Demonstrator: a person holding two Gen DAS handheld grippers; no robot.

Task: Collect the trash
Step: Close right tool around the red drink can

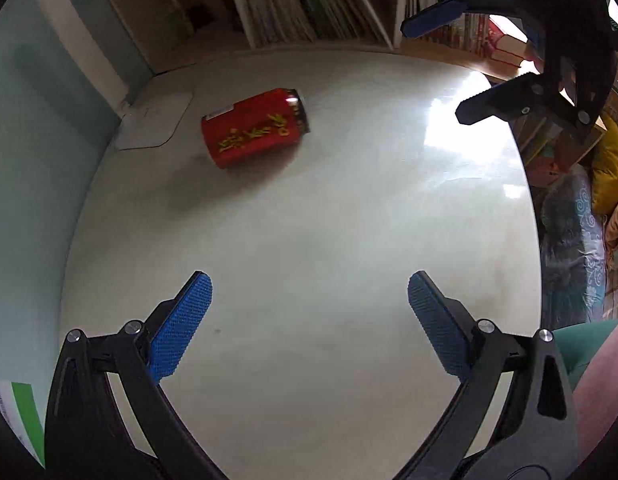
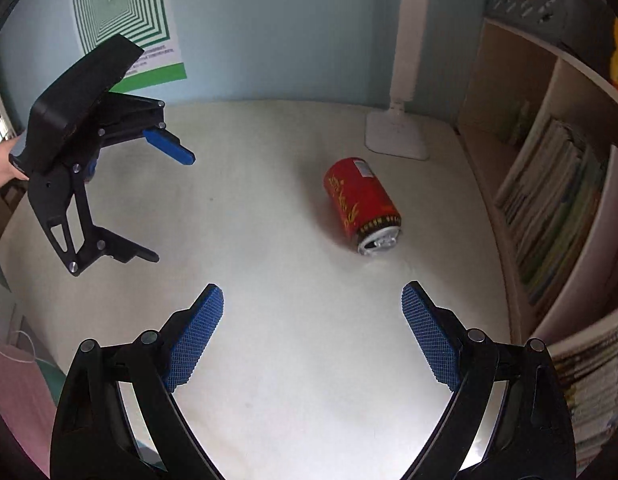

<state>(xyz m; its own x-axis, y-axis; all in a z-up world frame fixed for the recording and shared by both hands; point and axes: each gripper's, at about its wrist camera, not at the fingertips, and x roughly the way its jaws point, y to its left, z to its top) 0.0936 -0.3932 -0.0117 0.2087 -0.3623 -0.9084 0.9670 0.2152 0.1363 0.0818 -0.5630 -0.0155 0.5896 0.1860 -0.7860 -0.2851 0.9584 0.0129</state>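
A red drink can (image 1: 255,130) with yellow lettering lies on its side on the white round table (image 1: 309,240). It also shows in the right wrist view (image 2: 363,204), its opened top facing the camera. My left gripper (image 1: 309,292) is open and empty, hovering above the table well short of the can. It shows in the right wrist view (image 2: 175,208) at the left, open. My right gripper (image 2: 312,304) is open and empty, a short way from the can. It shows in the left wrist view (image 1: 429,68) at the upper right, open.
A white desk lamp (image 2: 395,136) stands on the table by the pale blue wall, just behind the can. A bookshelf (image 2: 557,184) full of books borders the table's far side. A green patterned sheet (image 2: 121,20) hangs on the wall.
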